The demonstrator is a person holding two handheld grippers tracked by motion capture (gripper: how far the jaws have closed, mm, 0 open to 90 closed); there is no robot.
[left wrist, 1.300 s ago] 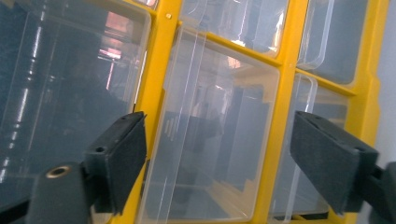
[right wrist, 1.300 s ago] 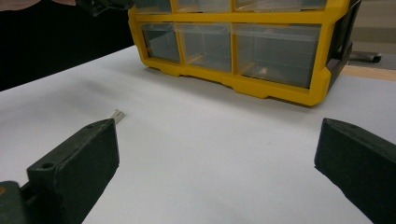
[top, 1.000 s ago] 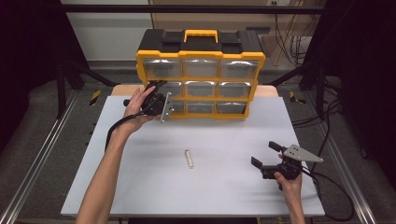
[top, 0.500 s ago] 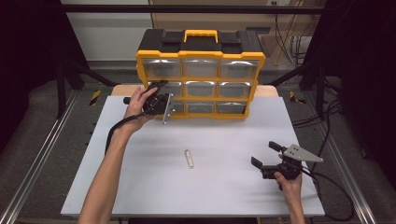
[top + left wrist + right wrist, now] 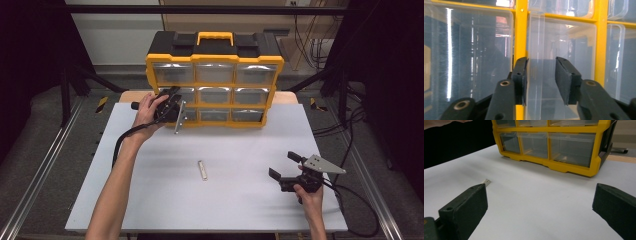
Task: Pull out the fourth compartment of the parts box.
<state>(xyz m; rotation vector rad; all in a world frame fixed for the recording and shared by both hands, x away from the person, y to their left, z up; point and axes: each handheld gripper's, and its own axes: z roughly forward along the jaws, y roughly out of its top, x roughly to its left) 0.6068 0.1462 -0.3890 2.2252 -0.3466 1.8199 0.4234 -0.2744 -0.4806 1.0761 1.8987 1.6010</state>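
Note:
A yellow and black organizer (image 5: 215, 65) with clear drawers stands at the back of the white table. My left gripper (image 5: 184, 111) is rolled on its side and pushed up against the left drawer of the middle row. In the left gripper view its jaws (image 5: 541, 62) have just been closing. They straddle part of the clear drawer front (image 5: 564, 40) beside a yellow divider (image 5: 520, 37), and a gap still shows between the pads. My right gripper (image 5: 284, 165) rests open on the table at the front right, with nothing between its jaws (image 5: 541, 195).
A small flat metal piece (image 5: 202, 170) lies mid-table, also seen past my right gripper's left jaw as a metal piece (image 5: 486, 181). The organizer's bottom row (image 5: 571, 167) faces the right gripper. Dark frame rails and cables run along both table sides.

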